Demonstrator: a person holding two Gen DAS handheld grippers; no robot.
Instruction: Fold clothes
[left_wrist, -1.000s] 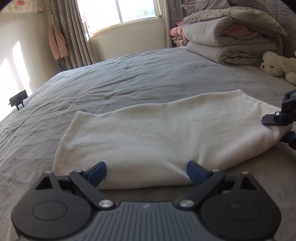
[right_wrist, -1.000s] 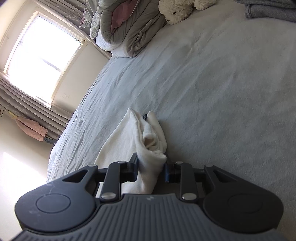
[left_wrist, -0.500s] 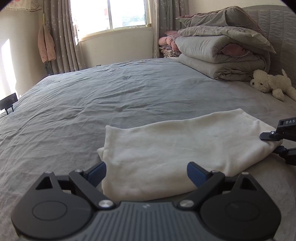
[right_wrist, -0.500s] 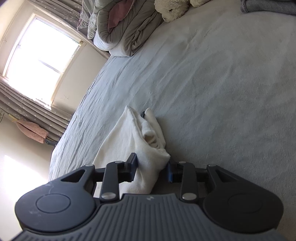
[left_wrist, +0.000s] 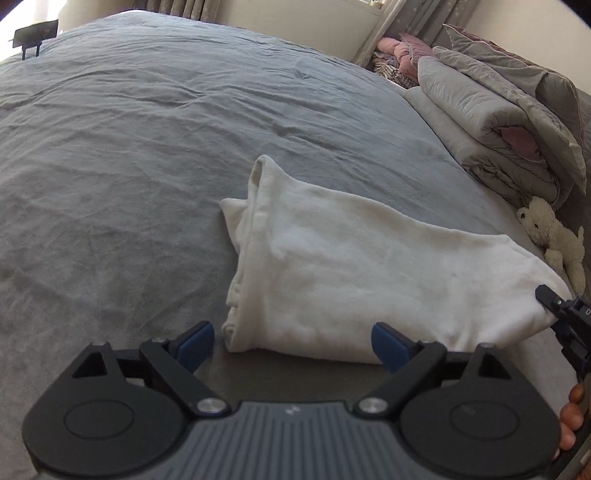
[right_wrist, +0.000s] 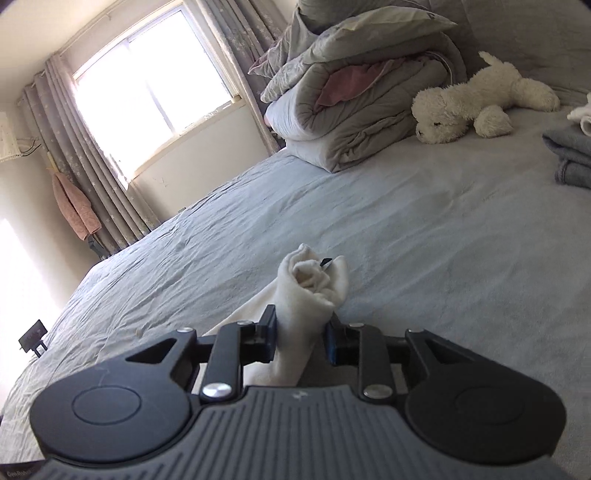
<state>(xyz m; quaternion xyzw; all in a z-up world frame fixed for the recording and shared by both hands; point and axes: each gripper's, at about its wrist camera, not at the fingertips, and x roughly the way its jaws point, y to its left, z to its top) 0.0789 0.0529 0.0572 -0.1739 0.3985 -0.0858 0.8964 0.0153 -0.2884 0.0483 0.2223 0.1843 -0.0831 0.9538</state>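
While the white garment (left_wrist: 351, 273) lies on the grey bed (left_wrist: 129, 147), long axis upper-left to lower-right | right gripper (right_wrist: 301, 332) pinches its right end | left gripper (left_wrist: 291, 341) spread, nearest the left end.

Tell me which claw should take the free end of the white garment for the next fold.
Left. The left claw is open, empty and right before the white garment, near its loose end. The right claw is shut on the other, bunched end, so it probably should hold.
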